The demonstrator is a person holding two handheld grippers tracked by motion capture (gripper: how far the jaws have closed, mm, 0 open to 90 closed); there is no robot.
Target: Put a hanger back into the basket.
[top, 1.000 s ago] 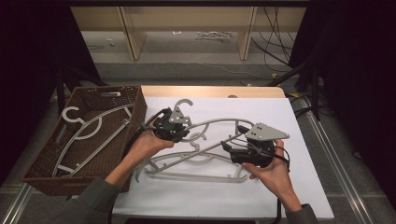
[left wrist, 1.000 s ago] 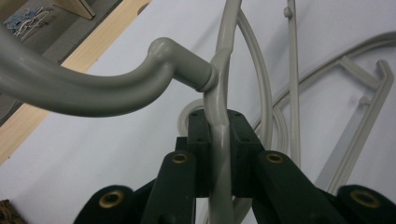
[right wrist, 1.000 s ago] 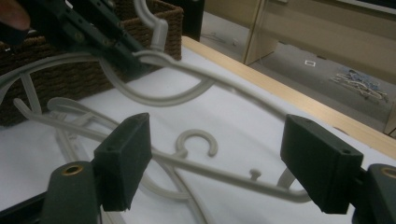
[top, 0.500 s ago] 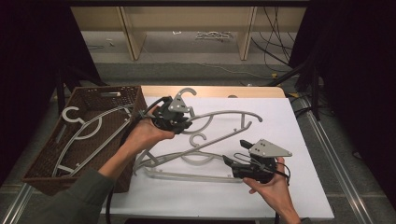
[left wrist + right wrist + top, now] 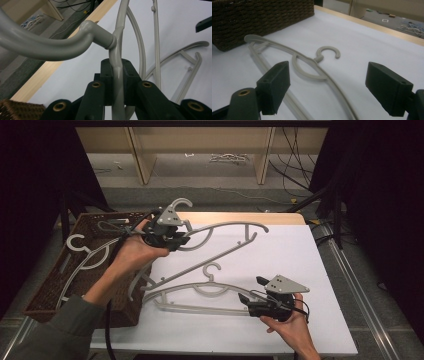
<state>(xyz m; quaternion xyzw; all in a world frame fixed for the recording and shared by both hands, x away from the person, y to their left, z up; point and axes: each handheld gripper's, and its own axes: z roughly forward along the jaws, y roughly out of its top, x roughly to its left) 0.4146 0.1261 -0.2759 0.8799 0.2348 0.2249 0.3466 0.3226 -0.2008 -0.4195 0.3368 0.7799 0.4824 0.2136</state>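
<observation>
Currently a grey hanger [image 5: 220,237] is clamped near its hook between the closed fingers of the left gripper [image 5: 181,239]. The right gripper's [image 5: 251,291] fingers have just been opening; between them a second hanger [image 5: 312,67] is seen on the counter [image 5: 300,255], untouched.

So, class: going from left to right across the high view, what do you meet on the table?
Wicker basket → left tongs, shut on the lifted hanger → hanger lying flat → right tongs, open.
</observation>
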